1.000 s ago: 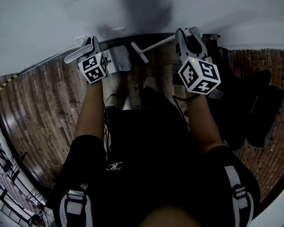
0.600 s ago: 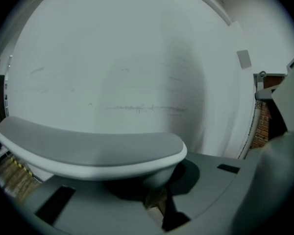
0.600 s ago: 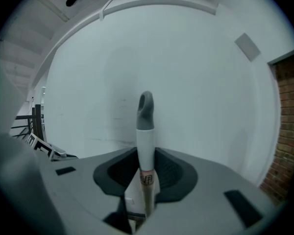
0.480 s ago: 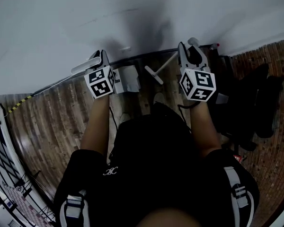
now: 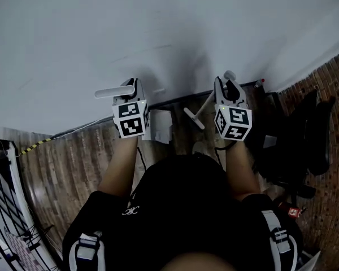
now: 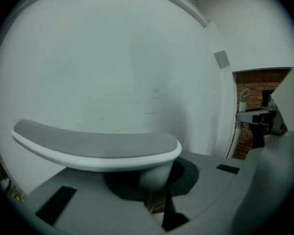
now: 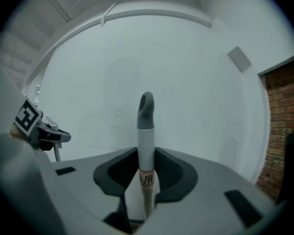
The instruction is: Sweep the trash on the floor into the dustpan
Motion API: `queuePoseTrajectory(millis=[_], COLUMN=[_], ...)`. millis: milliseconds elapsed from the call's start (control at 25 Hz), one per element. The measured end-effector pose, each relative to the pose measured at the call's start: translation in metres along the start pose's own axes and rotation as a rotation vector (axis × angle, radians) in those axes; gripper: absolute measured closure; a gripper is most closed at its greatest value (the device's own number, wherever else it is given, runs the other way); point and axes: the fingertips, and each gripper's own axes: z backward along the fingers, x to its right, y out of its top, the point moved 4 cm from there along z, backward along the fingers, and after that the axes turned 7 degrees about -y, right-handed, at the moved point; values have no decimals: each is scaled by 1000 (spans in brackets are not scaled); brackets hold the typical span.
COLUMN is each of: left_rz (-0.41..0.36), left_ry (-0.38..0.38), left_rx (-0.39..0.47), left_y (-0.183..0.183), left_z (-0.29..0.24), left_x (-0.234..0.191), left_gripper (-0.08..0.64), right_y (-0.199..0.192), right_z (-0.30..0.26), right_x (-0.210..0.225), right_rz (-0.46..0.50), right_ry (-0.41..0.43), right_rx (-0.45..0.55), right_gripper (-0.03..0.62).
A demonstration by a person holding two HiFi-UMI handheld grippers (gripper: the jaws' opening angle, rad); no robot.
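Note:
My left gripper [image 5: 133,90] is shut on the stem of the white dustpan handle [image 5: 114,92]; its grey-topped crossbar [image 6: 98,148] lies across the left gripper view just above the jaws. The dustpan's pan [image 5: 159,126] hangs below, over the wooden floor [image 5: 73,162]. My right gripper [image 5: 226,90] is shut on the white broom handle [image 7: 146,141], whose grey tip [image 5: 230,75] stands above the jaws. The broom head [image 5: 193,118] shows between the two grippers. No trash can be made out on the floor.
A white wall [image 5: 158,33] fills the upper half of the head view. A black chair-like object [image 5: 305,140] stands at the right by brickwork [image 5: 336,78]. A metal rack [image 5: 5,208] is at the lower left, and yellow-black tape [image 5: 37,144] runs along the skirting.
Both grippers have drawn closer together and sit lower in the head view, with more of the wall showing above. Each keeps its hold on its handle.

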Motion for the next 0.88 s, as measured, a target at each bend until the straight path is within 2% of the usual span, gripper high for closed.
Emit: queuePoseTrajectory(millis=[360,880], left_rz=[-51,-47], left_ry=[-49,-70], left_rx=[14,29], left_y=[19,26], left_z=[-4,-11], left_x=[21,30], left_gripper=[518,520], right_y=[-3,-7], right_z=[8,10], right_x=[9,16], right_rz=[-31,-26], right_ry=[-18,-13], right_rx=[6,9], right_gripper=[480,480])
